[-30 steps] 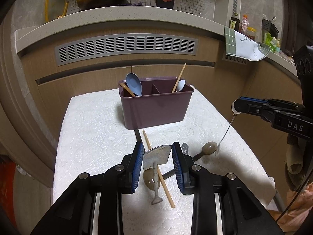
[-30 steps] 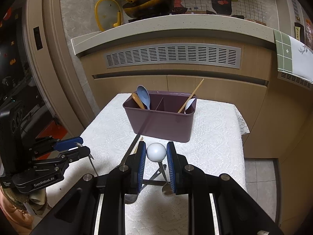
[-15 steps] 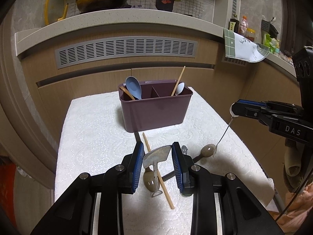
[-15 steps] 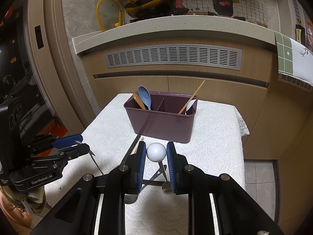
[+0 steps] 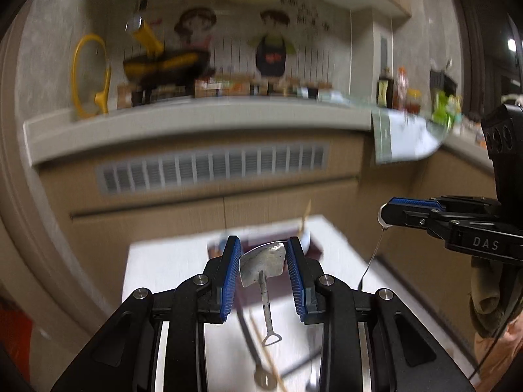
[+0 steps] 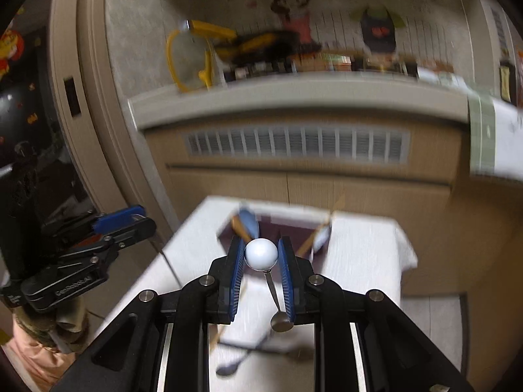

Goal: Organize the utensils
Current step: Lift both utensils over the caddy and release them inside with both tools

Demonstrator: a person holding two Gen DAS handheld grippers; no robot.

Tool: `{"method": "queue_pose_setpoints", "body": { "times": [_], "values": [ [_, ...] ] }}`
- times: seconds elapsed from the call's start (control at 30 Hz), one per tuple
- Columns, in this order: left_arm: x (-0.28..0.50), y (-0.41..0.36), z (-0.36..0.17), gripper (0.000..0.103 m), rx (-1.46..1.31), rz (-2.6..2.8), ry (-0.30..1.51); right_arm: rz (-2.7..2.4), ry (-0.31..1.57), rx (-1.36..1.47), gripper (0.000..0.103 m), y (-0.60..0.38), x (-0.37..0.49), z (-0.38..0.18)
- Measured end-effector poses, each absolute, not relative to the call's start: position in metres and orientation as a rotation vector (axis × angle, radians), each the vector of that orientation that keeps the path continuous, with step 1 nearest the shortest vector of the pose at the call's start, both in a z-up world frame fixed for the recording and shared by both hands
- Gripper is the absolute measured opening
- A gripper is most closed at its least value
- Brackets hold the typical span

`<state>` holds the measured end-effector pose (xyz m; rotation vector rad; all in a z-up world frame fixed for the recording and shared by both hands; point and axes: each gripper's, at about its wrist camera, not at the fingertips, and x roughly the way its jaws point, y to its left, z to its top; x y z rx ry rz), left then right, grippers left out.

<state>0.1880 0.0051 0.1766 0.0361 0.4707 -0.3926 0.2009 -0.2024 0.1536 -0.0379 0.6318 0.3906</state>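
Our left gripper (image 5: 263, 272) has its fingers clamped on the blade of a small metal spatula (image 5: 261, 264), handle hanging down. Our right gripper (image 6: 261, 263) pinches the white ball end of a thin metal spoon (image 6: 261, 254) (bowl dangling below). Both tilt downward above the white-covered desk (image 6: 359, 254), facing the maroon utensil caddy (image 6: 278, 225), which is blurred.

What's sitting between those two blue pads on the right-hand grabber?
The white ball end of a small metal spoon: the right gripper clamps it, the stem and bowl hanging down. The right wrist view shows it.
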Motion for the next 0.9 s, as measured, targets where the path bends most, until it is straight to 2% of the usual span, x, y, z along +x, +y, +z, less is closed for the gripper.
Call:
{"method": "queue_pose_setpoints", "body": {
  "times": [0.13, 0.23, 0.4, 0.57, 0.67, 0.7, 0.83, 0.9],
  "values": [
    [0.230, 0.001, 0.198, 0.030, 0.015, -0.406, 0.418, 0.391, 0.573, -0.052, 0.020, -0.197, 0.232, 0.185],
    [0.268, -0.001, 0.193, 0.030, -0.020, -0.423, 0.442, 0.369, 0.580, -0.056, 0.020, -0.191, 0.263, 0.182],
    [0.314, -0.011, 0.164, 0.030, -0.026, -0.413, 0.495, 0.345, 0.662, -0.053, 0.020, -0.183, 0.312, 0.146],
    [0.353, -0.014, 0.119, 0.031, -0.081, -0.450, 0.625, 0.346, 0.804, -0.032, 0.020, -0.183, 0.349, 0.087],
    [0.364, -0.015, 0.098, 0.033, -0.093, -0.444, 0.691, 0.348, 0.861, -0.052, 0.026, -0.183, 0.361, 0.062],
    [0.363, -0.013, 0.094, 0.033, -0.102, -0.439, 0.701, 0.340, 0.869, -0.050, 0.031, -0.184, 0.362, 0.058],
    [0.350, 0.000, 0.091, 0.033, -0.124, -0.401, 0.695, 0.297, 0.859, -0.055, 0.031, -0.191, 0.358, 0.052],
    [0.338, 0.009, 0.092, 0.039, -0.115, -0.368, 0.683, 0.269, 0.833, -0.083, 0.031, -0.193, 0.347, 0.055]
  ]
}}
